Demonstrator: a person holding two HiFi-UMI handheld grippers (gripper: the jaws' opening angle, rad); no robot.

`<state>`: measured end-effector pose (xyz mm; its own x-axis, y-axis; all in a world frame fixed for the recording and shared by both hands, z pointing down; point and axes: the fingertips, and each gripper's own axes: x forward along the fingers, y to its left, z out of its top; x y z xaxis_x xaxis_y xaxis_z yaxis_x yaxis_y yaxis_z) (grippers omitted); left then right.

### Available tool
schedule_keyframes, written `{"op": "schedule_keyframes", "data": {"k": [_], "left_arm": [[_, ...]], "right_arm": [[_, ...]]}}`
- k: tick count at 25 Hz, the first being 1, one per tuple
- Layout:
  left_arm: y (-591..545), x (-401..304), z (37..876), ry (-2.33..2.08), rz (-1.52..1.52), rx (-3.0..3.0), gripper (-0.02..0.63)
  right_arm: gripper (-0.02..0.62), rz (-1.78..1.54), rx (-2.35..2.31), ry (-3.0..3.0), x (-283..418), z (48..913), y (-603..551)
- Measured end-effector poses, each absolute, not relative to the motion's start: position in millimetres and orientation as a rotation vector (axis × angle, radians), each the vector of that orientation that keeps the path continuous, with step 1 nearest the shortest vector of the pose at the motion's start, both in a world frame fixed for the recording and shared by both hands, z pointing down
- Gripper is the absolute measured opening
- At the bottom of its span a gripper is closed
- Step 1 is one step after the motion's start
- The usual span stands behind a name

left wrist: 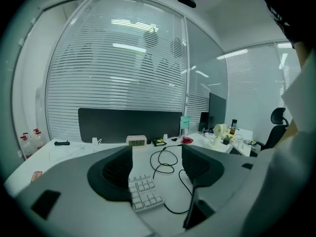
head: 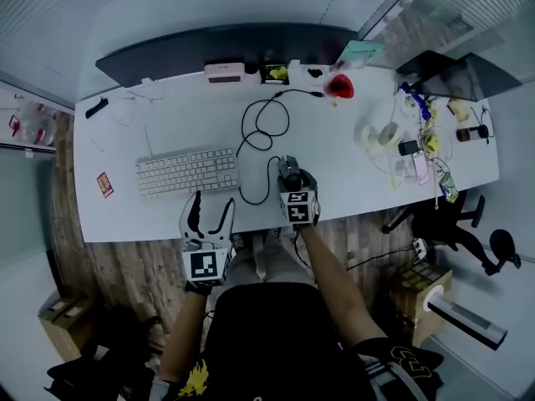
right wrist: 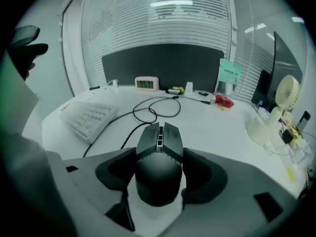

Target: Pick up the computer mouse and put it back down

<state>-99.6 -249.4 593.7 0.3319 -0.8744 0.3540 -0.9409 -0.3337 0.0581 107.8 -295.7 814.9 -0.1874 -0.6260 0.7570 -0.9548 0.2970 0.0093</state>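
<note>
In the head view the mouse [head: 287, 164] is mostly covered by the right gripper [head: 294, 179]; clutter [head: 422, 150] at the desk's [head: 351, 192] right edge cannot be identified.

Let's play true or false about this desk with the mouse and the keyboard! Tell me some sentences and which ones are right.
1. The mouse sits between the jaws of the right gripper. True.
2. The left gripper is holding the keyboard. False: its jaws stand apart with nothing in them, and the keyboard lies on the table beyond.
3. The mouse has a black cable that curls across the table. True.
4. The keyboard is black. False: it is white.
</note>
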Motion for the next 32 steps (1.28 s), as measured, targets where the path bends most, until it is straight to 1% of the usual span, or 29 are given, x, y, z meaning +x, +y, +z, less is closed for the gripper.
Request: {"op": "schedule_keyframes", "data": {"k": [5,9,12,17,20,22,25,26,29,30,32], "left_arm": [[-253.7,-96.7,547.9,-1.696,0.281,2.399,0.296],[-269.6,-99.5,471.3,-1.779,0.147,2.492,0.278],[-274.4,-104.6,423.0,-1.854,0.144,2.562,0.26],[-281.0,-123.5,339.9,-1.987,-0.017,2.632,0.256],[-285.9,-138.6,294.1,-2.091,-0.118,2.647,0.245],[-287.0,-146.4,275.4,-2.14,-0.145,2.663,0.229],[-283.4,-152.9,261.1,-2.172,-0.179,2.666,0.219],[-282.7,-154.9,258.3,-2.187,-0.184,2.664,0.205],[-281.0,-157.4,255.7,-2.21,-0.208,2.654,0.093],[-280.9,-157.4,256.1,-2.212,-0.219,2.648,0.065],[-281.7,-155.9,256.3,-2.212,-0.245,2.63,0.043]], "right_arm": [[0.302,0.529,1.48,-2.055,104.0,719.8,-307.4],[0.301,0.419,1.589,-2.23,100.2,604.4,-327.3],[0.301,0.225,1.629,-2.401,87.4,498.1,-332.8],[0.301,-0.132,1.676,-2.662,62.8,319.6,-323.4],[0.301,-0.39,1.643,-2.732,50.3,240.1,-309.9],[0.301,-0.488,1.623,-2.746,47.0,213.2,-302.3],[0.301,-0.543,1.623,-2.738,46.8,198.9,-295.0],[0.301,-0.548,1.622,-2.738,46.5,196.7,-294.8],[0.301,-0.554,1.622,-2.736,47.6,194.9,-295.8],[0.301,-0.557,1.623,-2.73,48.5,195.8,-296.6],[0.301,-0.555,1.622,-2.715,50.4,200.9,-299.9]]}}
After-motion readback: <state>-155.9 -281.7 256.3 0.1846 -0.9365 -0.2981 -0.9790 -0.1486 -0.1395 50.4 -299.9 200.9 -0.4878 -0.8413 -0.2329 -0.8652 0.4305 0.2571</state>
